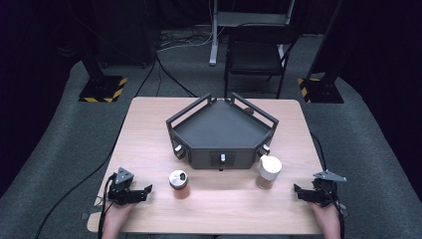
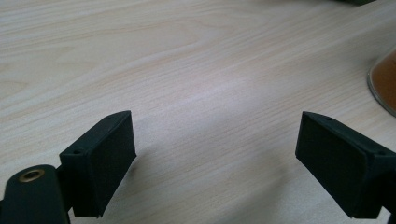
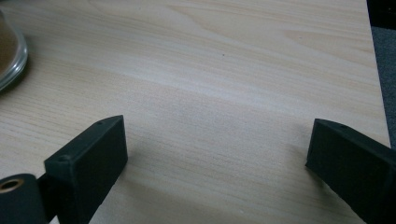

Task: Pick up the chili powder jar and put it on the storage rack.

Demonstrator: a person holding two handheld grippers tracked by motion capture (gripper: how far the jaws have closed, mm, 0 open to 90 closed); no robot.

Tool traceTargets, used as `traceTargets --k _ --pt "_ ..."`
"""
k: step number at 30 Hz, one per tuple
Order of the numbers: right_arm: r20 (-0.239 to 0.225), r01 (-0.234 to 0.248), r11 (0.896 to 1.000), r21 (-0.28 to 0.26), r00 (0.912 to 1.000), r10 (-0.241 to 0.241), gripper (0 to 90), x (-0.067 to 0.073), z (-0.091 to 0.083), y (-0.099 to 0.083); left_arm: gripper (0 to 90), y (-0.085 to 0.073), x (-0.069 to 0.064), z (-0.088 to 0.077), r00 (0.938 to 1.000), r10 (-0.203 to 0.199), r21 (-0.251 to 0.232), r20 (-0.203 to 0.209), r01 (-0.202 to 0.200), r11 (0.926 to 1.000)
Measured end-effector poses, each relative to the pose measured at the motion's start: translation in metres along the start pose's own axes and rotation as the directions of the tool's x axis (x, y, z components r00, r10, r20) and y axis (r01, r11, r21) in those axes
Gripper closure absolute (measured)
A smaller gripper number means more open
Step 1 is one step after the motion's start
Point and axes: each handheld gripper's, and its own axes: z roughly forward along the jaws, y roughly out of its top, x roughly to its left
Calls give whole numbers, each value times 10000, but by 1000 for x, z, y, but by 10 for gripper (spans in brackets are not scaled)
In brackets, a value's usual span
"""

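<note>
left gripper (image 1: 143, 191): your jaws stand wide apart, nothing between the pads (image 2: 105, 163), only bare tabletop (image 2: 196, 93). Holding nothing, resting low at the table's near left edge.
right gripper (image 1: 298, 190): same story, jaws spread wide, empty, bare wood between the pads (image 3: 91, 161). Low at the near right edge.
nearest to left: the small spice jar (image 1: 178, 183) with the shaker top and reddish-brown fill. It's upright, near your left fingertips, off toward the table's middle; its base edge clips the right side of the left gripper view (image 2: 384, 86).
nearest to right: the taller jar (image 1: 268, 172) with the white cap, upright, inboard of your right fingertips and slightly farther up the table. Its glass base shows at the left edge of the right gripper view (image 3: 10, 56).
axis: both jars stand vertical, so I'd judge a level side-on approach suits either.
beyond: the dark angular tray (image 1: 221, 130) sits just behind both jars, mid-table; white-capped jar is close to its front right corner.
call: each hand has its own jar; neither touches yet.
</note>
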Motion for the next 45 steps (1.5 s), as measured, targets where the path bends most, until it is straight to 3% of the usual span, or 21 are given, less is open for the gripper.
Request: traceTargets --k 26,45 --pt "-4 1 10000 3 10000 -1 39 0 0 0 92 2 -7 -3 9974 516 -506 498 -491 9975" --pt "-4 2 10000 4 10000 -2 39 0 0 0 92 8 -10 -2 9891 1067 -527 1010 -1018 9934"
